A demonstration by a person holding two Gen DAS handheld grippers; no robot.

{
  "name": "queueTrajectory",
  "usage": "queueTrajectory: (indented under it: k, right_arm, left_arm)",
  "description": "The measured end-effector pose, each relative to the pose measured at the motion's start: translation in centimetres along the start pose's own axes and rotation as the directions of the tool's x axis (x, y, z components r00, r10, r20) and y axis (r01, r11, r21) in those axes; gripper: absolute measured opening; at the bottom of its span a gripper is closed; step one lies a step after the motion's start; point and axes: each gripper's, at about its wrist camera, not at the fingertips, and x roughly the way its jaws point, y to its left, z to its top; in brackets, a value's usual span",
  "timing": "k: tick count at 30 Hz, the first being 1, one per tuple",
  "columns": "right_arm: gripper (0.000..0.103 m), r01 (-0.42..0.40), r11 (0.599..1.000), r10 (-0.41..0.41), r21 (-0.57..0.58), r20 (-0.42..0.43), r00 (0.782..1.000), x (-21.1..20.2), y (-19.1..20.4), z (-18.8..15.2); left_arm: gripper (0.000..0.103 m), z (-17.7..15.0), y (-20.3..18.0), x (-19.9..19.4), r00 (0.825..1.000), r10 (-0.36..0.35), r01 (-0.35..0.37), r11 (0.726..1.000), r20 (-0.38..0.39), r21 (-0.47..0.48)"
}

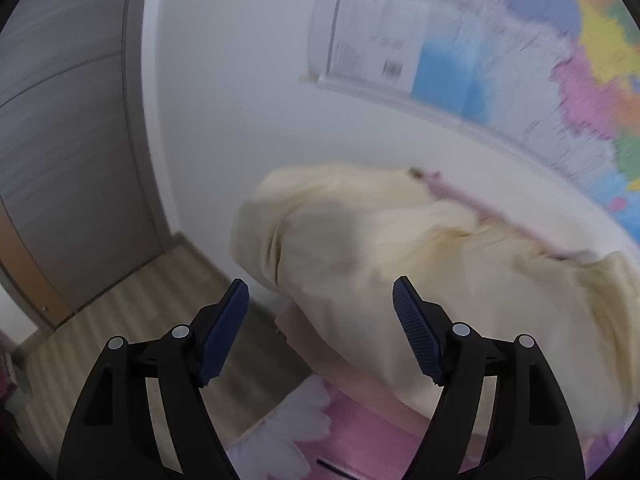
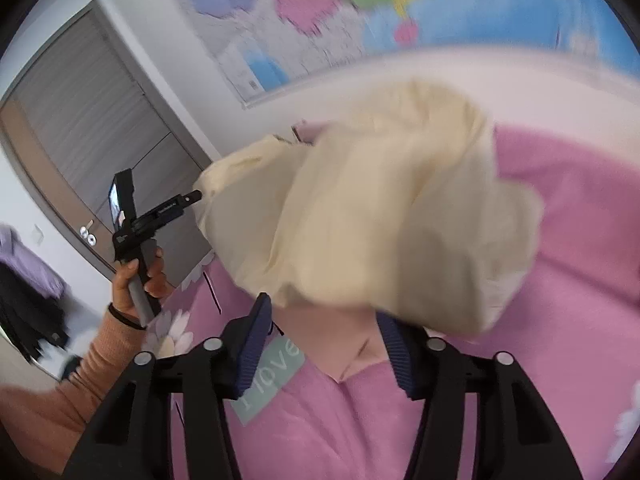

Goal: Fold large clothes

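Overhanging pink bedspread (image 2: 560, 240): cream garment (image 2: 380, 208)

My right gripper (image 2: 324, 340) stands open above the pink bed cover (image 2: 580, 240), the blurred cream garment (image 2: 380, 208) just ahead of its pads, my left hand (image 2: 138, 280) gripping the other gripper's handle.

A white wall (image 1: 224, 112) carries a large, brightly coloured map (image 2: 320, 4) with a pale frame. To its left stands a grey door (image 2: 92, 120) in a wood-toned frame, with a metal handle. The floor (image 1: 132, 320) is light wood-look planking. A pink bedspread (image 2: 580, 240) with white daisies covers the bed. Dark and purple clothes (image 2: 28, 288) hang at the far left.
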Motion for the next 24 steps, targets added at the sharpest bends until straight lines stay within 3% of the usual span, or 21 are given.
queueTrajectory:
  k: [3, 6, 8, 12, 13, 17, 21, 23, 24]
  right_arm:
    - [0.042, 0.055, 0.998, -0.051, -0.042, 0.088, 0.995, -2.2, 0.1, 1.2]
    - [0.037, 0.067, 0.998, -0.066, -0.005, 0.132, 0.989, -2.1, -1.0, 3.4]
    - [0.034, 0.131, 0.991, -0.127, -0.015, 0.137, 0.982, -1.2, -1.6, 3.9]
    - [0.04, 0.127, 0.99, -0.126, 0.068, -0.022, 0.992, 2.0, -3.3, 3.0]
    - [0.048, 0.113, 0.992, -0.11, 0.055, -0.061, 0.992, 2.3, -3.4, 2.0]
    - [0.048, 0.106, 0.994, -0.101, 0.017, -0.188, 0.977, 2.5, -3.3, -0.9]
    - [0.048, 0.018, 0.996, -0.026, -0.09, -0.089, 0.996, -1.5, -0.2, 0.6]
    - [0.061, 0.058, 0.986, -0.055, -0.157, 0.027, 0.998, -2.8, 1.7, 3.0]
    - [0.073, 0.088, 0.981, -0.079, -0.173, 0.059, 0.995, -2.6, 2.2, 3.9]
  left_arm:
    - [0.077, 0.2, -1.8, -1.8, 0.999, -0.047, 0.046, 0.997, 0.024, 0.067]
    - [0.077, 0.4, -4.4, -1.1, 0.993, -0.114, 0.116, 0.985, -0.02, 0.128]
    - [0.077, 0.3, -6.1, 0.0, 0.993, -0.113, 0.119, 0.98, -0.044, 0.157]
    - [0.075, -0.7, -7.5, 3.3, 0.981, -0.124, 0.145, 0.979, -0.148, 0.14]
    - [0.077, -1.1, -7.6, 3.8, 0.982, -0.113, 0.135, 0.981, -0.153, 0.141]
    - [0.078, -1.3, -7.6, 5.0, 0.983, -0.096, 0.118, 0.983, -0.155, 0.143]
    - [0.079, -1.0, -7.8, 5.0, 0.986, -0.08, 0.103, 0.982, -0.149, 0.157]
    - [0.085, -0.8, -8.2, 5.2, 0.988, -0.051, 0.076, 0.982, -0.146, 0.172]
    - [0.085, -0.5, -8.4, 5.4, 0.988, -0.045, 0.071, 0.983, -0.147, 0.172]
